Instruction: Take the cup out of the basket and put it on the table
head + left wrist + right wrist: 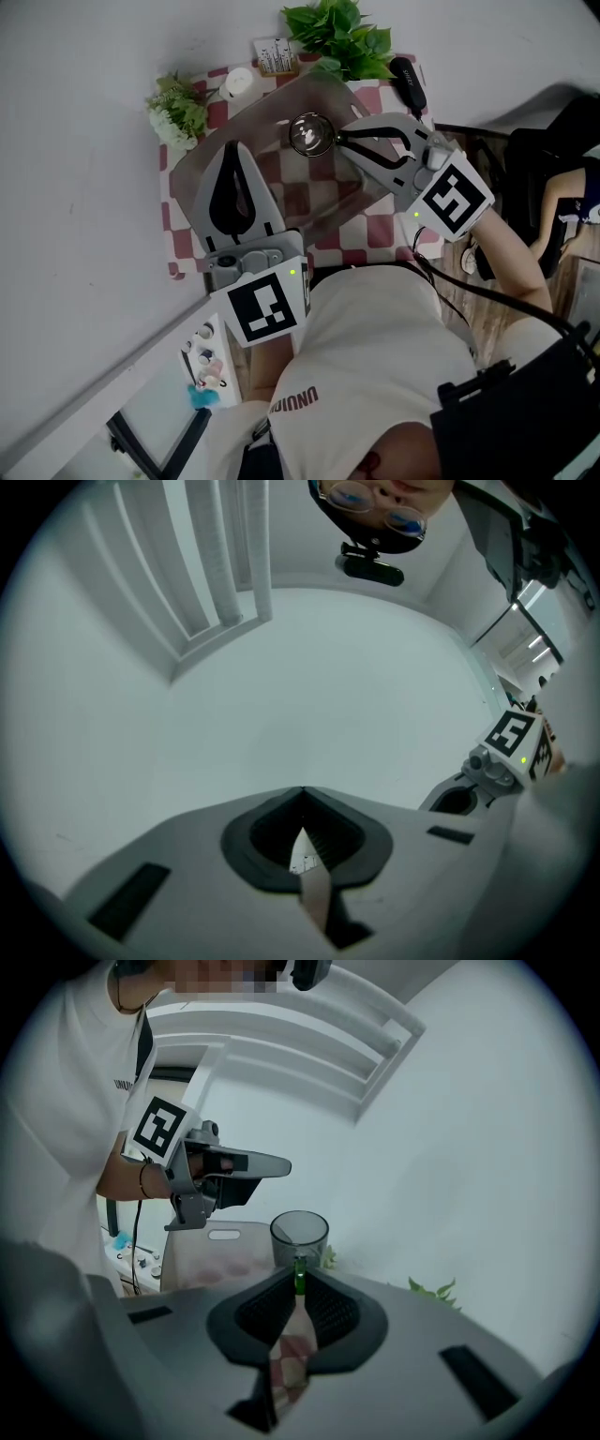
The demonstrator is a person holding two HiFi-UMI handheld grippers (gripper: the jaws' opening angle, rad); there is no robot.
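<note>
The right gripper [338,140] is clamping the cup [311,134] by its rim above the basket [267,105], the left gripper [233,148] is hanging closed and empty over it, and next the cup likely needs carrying beyond the basket onto the counter's checked cloth [370,230].

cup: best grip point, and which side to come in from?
Pinch the cup by its thin rim wall, one jaw inside and one outside, coming in from its right side. It stands upright with its mouth open upward, so the rim is free to take. The right gripper looks shut on it there.
</note>
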